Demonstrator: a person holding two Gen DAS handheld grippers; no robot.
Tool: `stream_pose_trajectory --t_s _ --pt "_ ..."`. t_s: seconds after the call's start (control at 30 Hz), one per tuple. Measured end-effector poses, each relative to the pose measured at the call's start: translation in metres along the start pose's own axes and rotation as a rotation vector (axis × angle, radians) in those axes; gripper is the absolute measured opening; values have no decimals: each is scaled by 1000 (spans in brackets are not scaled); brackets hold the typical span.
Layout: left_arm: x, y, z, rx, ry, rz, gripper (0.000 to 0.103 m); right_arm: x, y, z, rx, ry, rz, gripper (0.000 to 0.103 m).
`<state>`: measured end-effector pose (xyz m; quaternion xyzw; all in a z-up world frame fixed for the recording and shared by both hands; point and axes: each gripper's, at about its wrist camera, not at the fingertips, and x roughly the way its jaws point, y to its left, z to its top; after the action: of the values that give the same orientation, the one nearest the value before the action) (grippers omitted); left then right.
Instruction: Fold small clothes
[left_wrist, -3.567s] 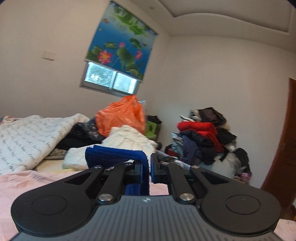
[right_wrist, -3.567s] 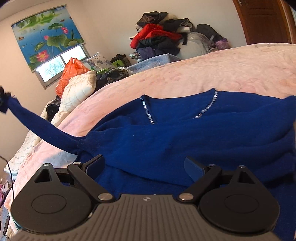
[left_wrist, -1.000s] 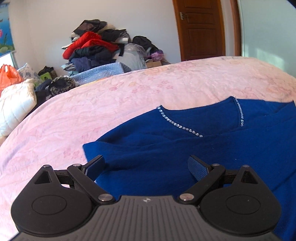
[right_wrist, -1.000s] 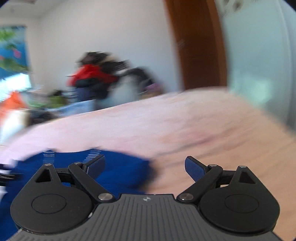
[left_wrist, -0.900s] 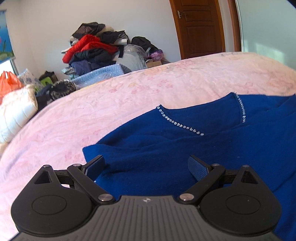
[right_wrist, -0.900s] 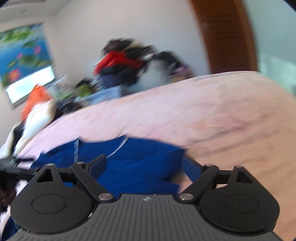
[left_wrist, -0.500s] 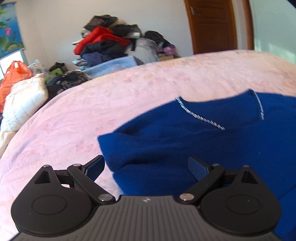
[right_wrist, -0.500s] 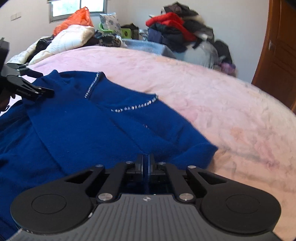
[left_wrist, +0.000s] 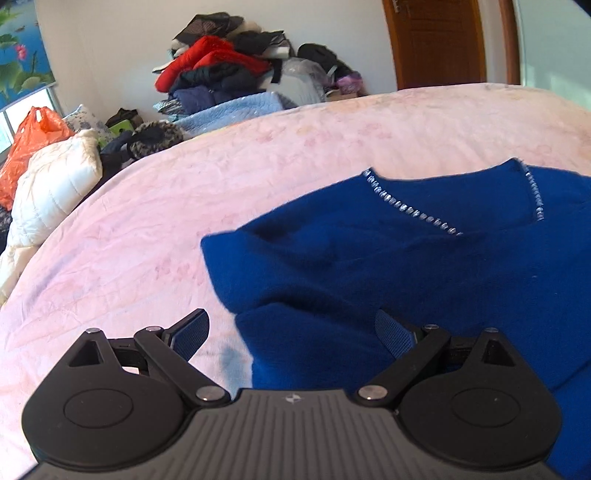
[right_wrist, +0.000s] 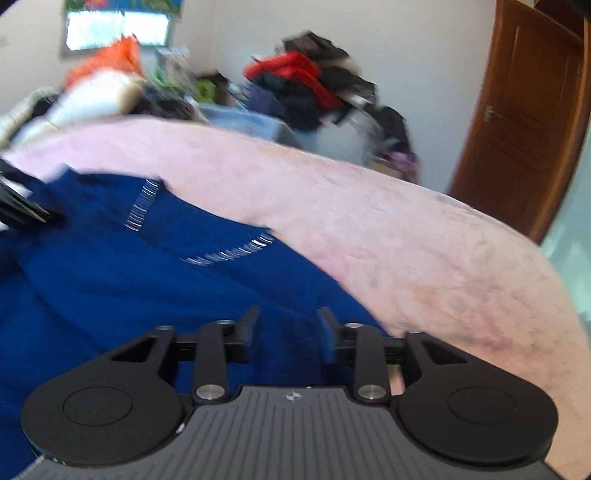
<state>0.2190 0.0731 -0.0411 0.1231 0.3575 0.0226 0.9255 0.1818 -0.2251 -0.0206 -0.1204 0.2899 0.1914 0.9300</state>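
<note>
A blue sweater (left_wrist: 424, 266) is spread on the pink bed (left_wrist: 147, 236), toward the near edge of it, with its beaded neckline (left_wrist: 417, 214) turned toward the far edge. A fold of the cloth is laid over its left side, so that a blunt corner is formed there. The left hand-held gripper (left_wrist: 291, 332) is held above that corner with its jaws wide apart; the left finger (left_wrist: 190, 330) is seen over bare bed, the right one over blue cloth, and nothing is gripped. The right hand-held gripper (right_wrist: 288, 325) is held over the sweater's right side, near its edge; its jaws have just been opening and are seen partly apart, with cloth behind the gap (whether cloth lies between them cannot be told, the view being blurred), and nothing is seen pinched. Beyond the bed's far edge a heap of clothes (left_wrist: 221, 70) is piled against the wall, and a wooden door (left_wrist: 443, 40) is seen to its right.
</note>
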Motion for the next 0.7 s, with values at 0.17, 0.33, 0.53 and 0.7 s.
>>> stream_pose_trajectory --t_s 0.17,0.33,0.53,0.7 --pt "-24 8 -4 -64 -18 -5 97 12 3 -12 0 114 -111 58" --pt "-63 16 -28 -87 1 -38 97 -35 27 -16 58 -2 24 69" --pt "-116 16 -73 -104 16 -123 97 -78 66 -32 -56 43 200 80" --pt "-149 8 -102 -101 23 -175 97 -125 60 -48 -87 107 155 81"
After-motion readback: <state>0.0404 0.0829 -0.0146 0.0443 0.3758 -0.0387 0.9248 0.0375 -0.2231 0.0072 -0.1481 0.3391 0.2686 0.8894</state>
